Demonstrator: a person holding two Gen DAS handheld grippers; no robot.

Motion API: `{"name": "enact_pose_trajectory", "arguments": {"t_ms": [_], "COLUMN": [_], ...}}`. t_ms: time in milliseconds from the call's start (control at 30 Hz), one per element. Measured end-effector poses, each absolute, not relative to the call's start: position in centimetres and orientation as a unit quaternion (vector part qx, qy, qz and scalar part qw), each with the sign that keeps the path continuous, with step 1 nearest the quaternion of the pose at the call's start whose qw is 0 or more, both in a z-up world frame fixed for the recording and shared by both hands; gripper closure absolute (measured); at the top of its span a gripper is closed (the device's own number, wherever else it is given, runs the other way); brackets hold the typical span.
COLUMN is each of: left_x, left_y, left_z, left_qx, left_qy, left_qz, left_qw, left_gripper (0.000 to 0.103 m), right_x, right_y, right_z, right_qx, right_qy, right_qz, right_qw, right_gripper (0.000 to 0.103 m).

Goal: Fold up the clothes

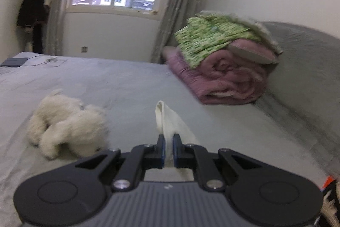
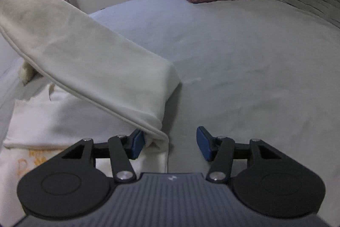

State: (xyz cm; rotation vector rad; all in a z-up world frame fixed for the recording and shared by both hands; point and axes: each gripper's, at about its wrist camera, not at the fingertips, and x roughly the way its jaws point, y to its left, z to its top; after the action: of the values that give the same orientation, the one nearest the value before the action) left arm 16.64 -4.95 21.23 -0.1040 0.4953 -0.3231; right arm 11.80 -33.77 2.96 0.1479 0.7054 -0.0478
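Currently: left claw [image 1: 169,146] pinched on cream garment [image 1: 167,120]; right claw [image 2: 171,143] wide apart, gripping nothing.
Garment sleeve [image 2: 85,52] lifted over grey bed [image 2: 244,56]; body flat beneath, touching right claw's left finger.

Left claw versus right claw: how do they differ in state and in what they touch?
The left claw is shut on a fold of the cream garment; the right claw is open and grips nothing. The left claw holds its cloth lifted above the bed; at the right claw, the garment's raised sleeve ends by one blue pad, unclamped. Both share black linkages and blue pads.
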Motion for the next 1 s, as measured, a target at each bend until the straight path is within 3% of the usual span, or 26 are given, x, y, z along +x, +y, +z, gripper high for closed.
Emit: {"name": "enact_pose_trajectory", "arguments": {"t_ms": [167, 433, 533, 667, 733, 767, 833, 933, 1000], "left_x": [17.3, 17.1, 17.0, 17.2, 17.1, 17.1, 16.9, 16.6, 16.5], "left_y": [-1.3, 2.0, 2.7, 2.3, 2.2, 2.3, 2.5, 2.6, 2.6], "left_z": [16.7, 10.1, 8.8, 7.4, 7.0, 6.9, 6.6, 6.2, 6.0], "left_qx": [-0.045, -0.049, -0.053, -0.028, -0.02, -0.02, -0.02, -0.015, -0.016], "left_qy": [0.275, 0.311, 0.313, 0.316, 0.314, 0.313, 0.312, 0.311, 0.31], "left_qz": [-0.125, -0.103, -0.096, -0.087, -0.085, -0.086, -0.09, -0.096, -0.099], "left_qw": [0.952, 0.944, 0.943, 0.944, 0.945, 0.946, 0.946, 0.945, 0.945], "left_gripper": [0.096, 0.096, 0.096, 0.096, 0.096, 0.096, 0.096, 0.096, 0.096], "right_x": [11.6, 9.4, 10.1, 9.9, 9.4, 9.2, 8.6, 8.6, 9.0], "right_y": [-33.9, -31.1, -31.6, -31.2, -30.3, -30.2, -31.3, -35.5, -38.0], "right_z": [2.5, 3.6, 2.2, 2.0, 2.2, 2.5, 3.8, 6.2, 7.0], "right_qx": [0.077, -0.035, -0.04, -0.053, -0.107, -0.127, -0.137, -0.024, 0.088], "right_qy": [0.347, 0.284, 0.305, 0.319, 0.334, 0.339, 0.34, 0.337, 0.315], "right_qz": [-0.029, -0.003, -0.015, -0.01, 0.025, 0.039, 0.052, 0.077, 0.085], "right_qw": [0.934, 0.958, 0.951, 0.946, 0.936, 0.931, 0.929, 0.938, 0.941], "right_gripper": [0.048, 0.048, 0.07, 0.071, 0.064, 0.054, 0.046, 0.046, 0.063]}}
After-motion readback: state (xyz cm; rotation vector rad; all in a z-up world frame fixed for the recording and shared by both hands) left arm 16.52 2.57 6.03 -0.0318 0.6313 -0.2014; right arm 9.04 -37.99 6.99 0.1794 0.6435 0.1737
